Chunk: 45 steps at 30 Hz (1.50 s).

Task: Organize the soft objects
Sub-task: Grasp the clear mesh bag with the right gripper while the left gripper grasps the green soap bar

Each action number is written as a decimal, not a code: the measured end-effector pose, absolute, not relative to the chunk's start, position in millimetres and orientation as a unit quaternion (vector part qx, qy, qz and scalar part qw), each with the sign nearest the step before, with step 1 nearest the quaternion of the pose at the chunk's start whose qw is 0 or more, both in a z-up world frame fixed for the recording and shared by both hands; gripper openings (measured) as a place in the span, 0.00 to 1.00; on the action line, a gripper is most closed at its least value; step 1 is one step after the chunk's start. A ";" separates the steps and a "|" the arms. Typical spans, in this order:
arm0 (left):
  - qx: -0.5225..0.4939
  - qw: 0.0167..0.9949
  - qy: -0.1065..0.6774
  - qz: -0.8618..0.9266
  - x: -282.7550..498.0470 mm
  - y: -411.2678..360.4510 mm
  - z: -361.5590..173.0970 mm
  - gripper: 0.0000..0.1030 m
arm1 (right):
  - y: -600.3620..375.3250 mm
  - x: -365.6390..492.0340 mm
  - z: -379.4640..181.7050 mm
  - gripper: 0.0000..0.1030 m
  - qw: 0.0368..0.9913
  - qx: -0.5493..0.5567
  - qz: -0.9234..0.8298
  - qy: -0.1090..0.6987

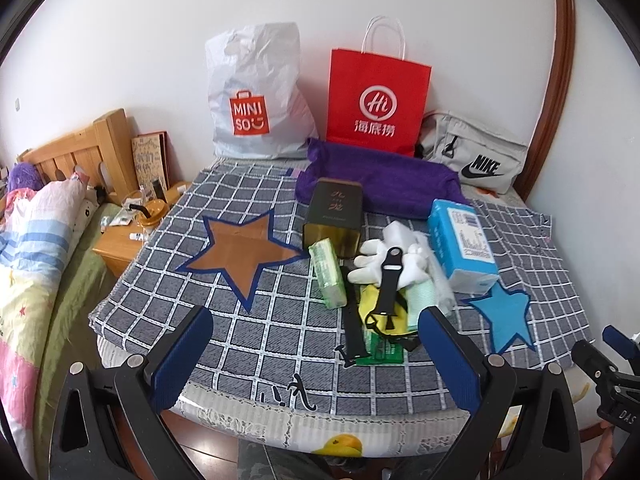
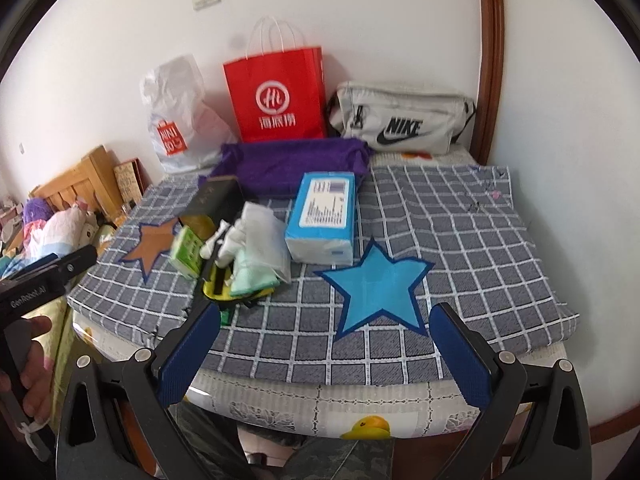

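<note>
A pile of small items lies mid-cloth: white gloves (image 1: 374,258), a black strap (image 1: 388,284), a yellow pouch (image 1: 370,308), a mint cloth (image 1: 420,300) and a green tissue pack (image 1: 328,272). A blue tissue pack (image 1: 460,240) (image 2: 324,216) stands to its right, and a purple towel (image 1: 384,184) (image 2: 292,164) lies behind. A brown star (image 1: 244,248) and a blue star (image 2: 376,284) mark the checked cloth. My left gripper (image 1: 316,312) is open, short of the pile. My right gripper (image 2: 326,308) is open, just before the blue star. Both hold nothing.
A dark box (image 1: 336,212) stands behind the pile. A white Miniso bag (image 1: 256,92), a red paper bag (image 1: 376,96) and a grey Nike bag (image 2: 400,120) line the wall. A bed (image 1: 36,240) and a wooden nightstand (image 1: 120,244) are on the left.
</note>
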<state>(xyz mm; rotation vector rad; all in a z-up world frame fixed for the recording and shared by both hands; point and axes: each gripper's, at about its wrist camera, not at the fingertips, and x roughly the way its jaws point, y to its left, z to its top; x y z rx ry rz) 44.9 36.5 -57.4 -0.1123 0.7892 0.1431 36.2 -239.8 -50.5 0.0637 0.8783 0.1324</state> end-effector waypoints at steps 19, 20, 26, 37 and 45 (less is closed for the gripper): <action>-0.064 0.895 0.440 0.039 143.9 46.6 -146.7 0.95 | -233.9 115.2 -132.2 0.95 0.870 0.082 0.109 0.473; -0.062 0.895 0.440 0.038 149.5 46.6 -150.3 0.91 | -231.7 122.0 -132.1 0.95 0.874 0.078 0.109 0.467; -0.072 0.884 0.460 0.027 175.9 51.1 -172.0 0.50 | -218.5 155.4 -143.5 0.75 0.864 0.080 0.127 0.480; -0.077 0.884 0.460 -0.007 176.0 61.6 -173.8 0.24 | -189.5 183.1 -171.2 0.75 0.830 0.122 0.176 0.515; -0.094 0.883 0.460 -0.020 175.8 70.8 -176.3 0.24 | -173.1 196.9 -189.9 0.53 0.820 0.145 0.195 0.517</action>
